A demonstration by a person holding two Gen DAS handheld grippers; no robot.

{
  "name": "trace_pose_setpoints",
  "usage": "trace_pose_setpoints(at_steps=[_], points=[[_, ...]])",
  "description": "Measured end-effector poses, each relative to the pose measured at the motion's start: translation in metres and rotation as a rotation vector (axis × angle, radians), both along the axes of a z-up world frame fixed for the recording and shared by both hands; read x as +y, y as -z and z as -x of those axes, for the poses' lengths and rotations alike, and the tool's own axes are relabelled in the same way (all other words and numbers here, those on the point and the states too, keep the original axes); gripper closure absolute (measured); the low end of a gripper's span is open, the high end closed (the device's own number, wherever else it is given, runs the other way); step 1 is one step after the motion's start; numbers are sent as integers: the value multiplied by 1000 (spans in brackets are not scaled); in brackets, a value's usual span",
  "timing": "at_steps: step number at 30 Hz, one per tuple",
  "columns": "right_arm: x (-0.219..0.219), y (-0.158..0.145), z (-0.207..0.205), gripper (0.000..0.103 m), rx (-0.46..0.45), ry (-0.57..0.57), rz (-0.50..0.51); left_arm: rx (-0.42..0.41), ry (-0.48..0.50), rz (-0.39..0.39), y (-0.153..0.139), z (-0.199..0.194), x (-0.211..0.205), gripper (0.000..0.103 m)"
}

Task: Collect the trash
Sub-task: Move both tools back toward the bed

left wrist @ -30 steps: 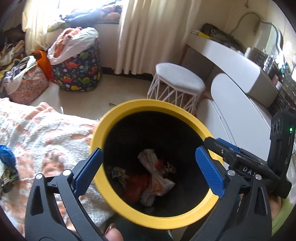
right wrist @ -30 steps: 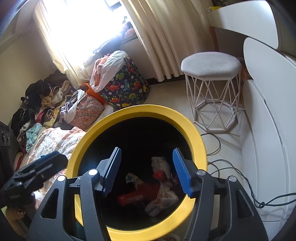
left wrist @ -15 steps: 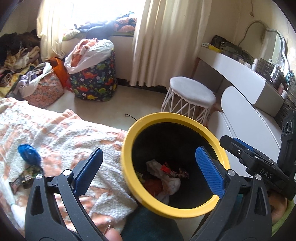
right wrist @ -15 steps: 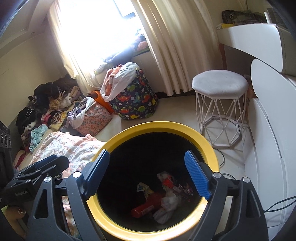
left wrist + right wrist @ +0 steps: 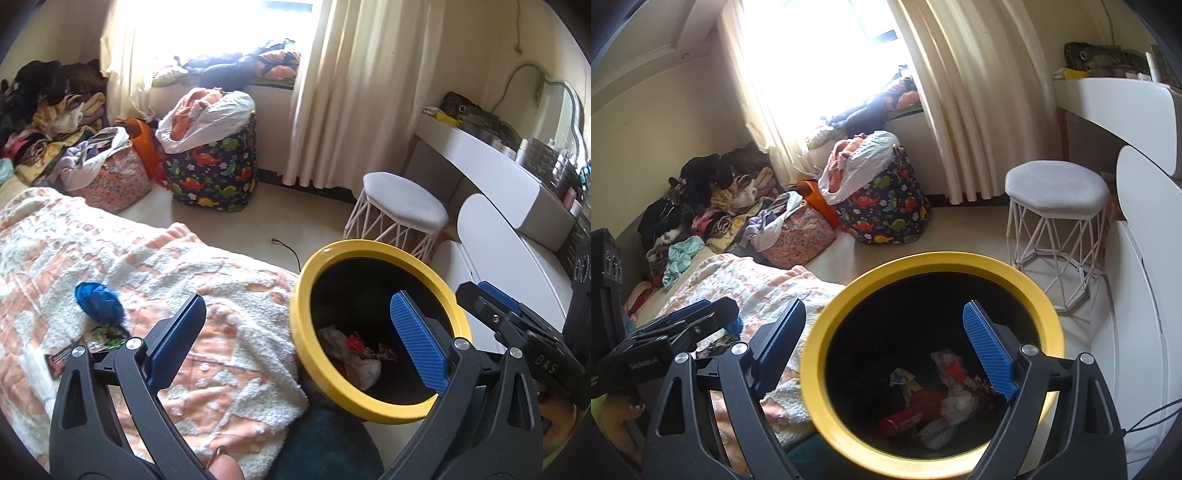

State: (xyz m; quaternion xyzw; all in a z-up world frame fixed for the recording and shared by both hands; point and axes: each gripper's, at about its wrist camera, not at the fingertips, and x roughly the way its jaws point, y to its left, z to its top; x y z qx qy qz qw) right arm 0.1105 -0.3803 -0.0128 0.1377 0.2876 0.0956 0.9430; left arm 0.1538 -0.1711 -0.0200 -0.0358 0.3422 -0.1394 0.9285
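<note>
Trash left on the blanket [image 5: 155, 266], a blue crumpled wad [image 5: 99, 300] beside flat wrappers [image 5: 105, 336], looks light and soft, so we would pinch the wad's bulk with our spread, empty left gripper [image 5: 300, 343], right gripper [image 5: 886, 349] likewise spread over the bin [image 5: 1049, 314].

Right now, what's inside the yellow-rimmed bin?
The yellow-rimmed bin holds a red bottle, crumpled white plastic and small wrappers. The right gripper hangs open above it, its finger covering part of the bottom.
</note>
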Motion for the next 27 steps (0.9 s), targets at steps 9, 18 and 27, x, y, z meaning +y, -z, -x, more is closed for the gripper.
trace_pose_setpoints(at_steps=[9, 18, 27], points=[[23, -4, 3, 18, -13, -49, 14, -12, -61, 10, -2, 5, 26, 11], [52, -8, 2, 18, -18, -111, 34, -29, -104, 19, -4, 7, 44, 11], [83, -7, -2, 18, -14, -178, 52, -41, -160, 36, -6, 7, 71, 11]])
